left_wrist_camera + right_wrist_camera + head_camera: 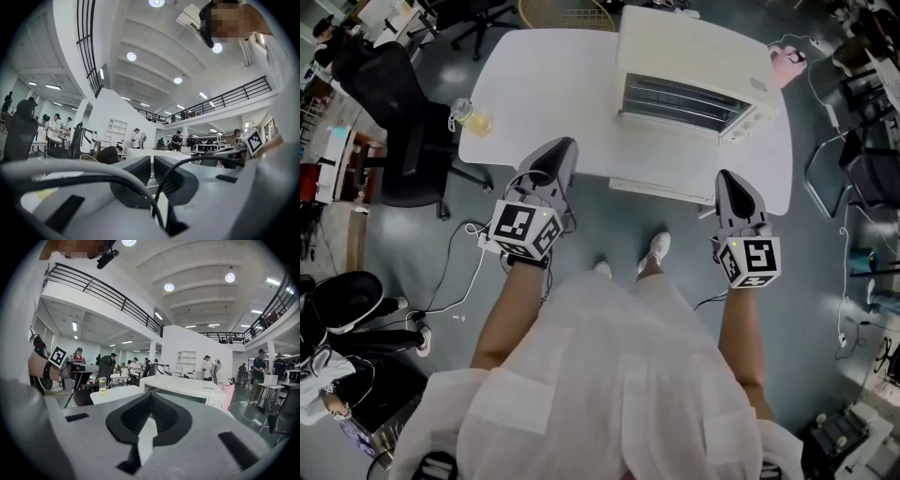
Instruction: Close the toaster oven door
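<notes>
A white toaster oven (694, 56) stands at the far right of the white table (553, 84). Its door (661, 190) hangs open and lies flat over the table's front edge, with the wire racks (680, 103) showing inside. My left gripper (565, 148) is shut and empty, just short of the table's front edge and left of the door. My right gripper (724, 178) is shut and empty, close beside the door's right end. In the right gripper view the oven (187, 387) sits right behind the closed jaw tips (151, 397). The left gripper (152, 161) points level across the table.
A small jar of yellow liquid (469, 117) stands at the table's left edge, also in the right gripper view (102, 385). A black office chair (403, 122) is left of the table. A pink object (786, 66) lies behind the oven. Cables run over the floor.
</notes>
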Available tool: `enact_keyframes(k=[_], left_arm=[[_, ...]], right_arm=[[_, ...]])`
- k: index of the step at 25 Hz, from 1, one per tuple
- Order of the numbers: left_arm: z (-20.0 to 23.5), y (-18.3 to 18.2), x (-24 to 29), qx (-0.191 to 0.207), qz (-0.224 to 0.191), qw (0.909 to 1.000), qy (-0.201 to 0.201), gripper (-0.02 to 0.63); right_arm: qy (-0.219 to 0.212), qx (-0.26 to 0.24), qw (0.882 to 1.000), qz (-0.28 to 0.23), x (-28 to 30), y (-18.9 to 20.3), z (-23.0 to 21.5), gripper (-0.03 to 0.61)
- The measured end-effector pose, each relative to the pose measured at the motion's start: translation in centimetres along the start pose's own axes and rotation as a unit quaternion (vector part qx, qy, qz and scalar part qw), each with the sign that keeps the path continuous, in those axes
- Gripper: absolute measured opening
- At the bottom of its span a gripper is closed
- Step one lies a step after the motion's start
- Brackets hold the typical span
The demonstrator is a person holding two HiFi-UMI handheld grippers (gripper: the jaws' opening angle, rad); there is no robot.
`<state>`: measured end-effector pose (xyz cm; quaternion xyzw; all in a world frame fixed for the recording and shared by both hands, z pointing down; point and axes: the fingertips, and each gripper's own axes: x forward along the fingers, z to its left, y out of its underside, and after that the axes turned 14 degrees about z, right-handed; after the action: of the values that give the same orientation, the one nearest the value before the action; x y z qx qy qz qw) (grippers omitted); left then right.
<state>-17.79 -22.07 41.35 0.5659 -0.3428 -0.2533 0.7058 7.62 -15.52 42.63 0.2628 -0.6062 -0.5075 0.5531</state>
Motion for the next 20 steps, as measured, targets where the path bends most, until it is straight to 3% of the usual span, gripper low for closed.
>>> enact_keyframes(k=[10,20], left_arm=[[-1.2,1.5,3.1,-0.004,0.018,0.9998,0.01,0.021],[-2.3,5.0,6.2,-0.011,0.054,0.9982,0.024,0.02]], right_arm=[[-0.025,-0.035,0.999,0.026,2.8,1.5,0.2,0.017],[-0.059,-0.09,0.991,0.084,6.3,4.8,1.6,0.038]])
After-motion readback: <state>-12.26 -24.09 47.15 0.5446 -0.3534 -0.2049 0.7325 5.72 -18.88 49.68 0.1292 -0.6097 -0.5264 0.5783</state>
